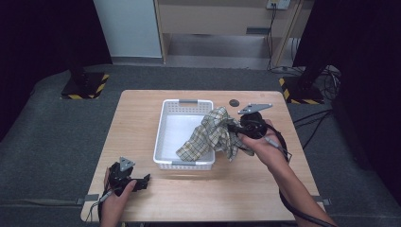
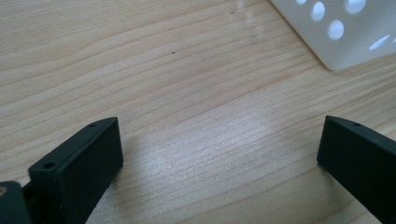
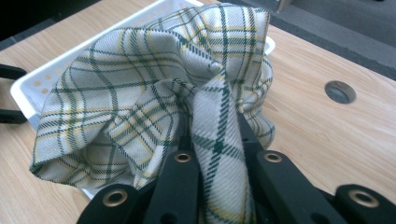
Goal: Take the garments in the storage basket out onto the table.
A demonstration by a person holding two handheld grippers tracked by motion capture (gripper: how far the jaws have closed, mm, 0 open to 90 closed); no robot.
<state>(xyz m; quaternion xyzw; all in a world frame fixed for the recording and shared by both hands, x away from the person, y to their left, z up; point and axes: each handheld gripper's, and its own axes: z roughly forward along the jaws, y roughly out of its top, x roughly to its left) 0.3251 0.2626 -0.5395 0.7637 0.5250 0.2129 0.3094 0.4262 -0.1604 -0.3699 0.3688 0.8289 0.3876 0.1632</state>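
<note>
Nearest the lens in the right gripper view, the right gripper (image 3: 217, 154) has its two black jaws clamped on a bunched fold of the plaid cloth (image 3: 140, 93), which rises between them at lower centre. In the high view, this cloth hangs at centre frame, draped over the right rim of the white basket (image 1: 165, 124), with part of it above the basket interior. A round dark hole (image 1: 233, 102) sits in the wooden table (image 1: 137, 113) just above and right of the basket. At lower left of the high view, the left gripper (image 1: 142, 182) rests low over the table; its jaws stand wide apart with nothing between them.
</note>
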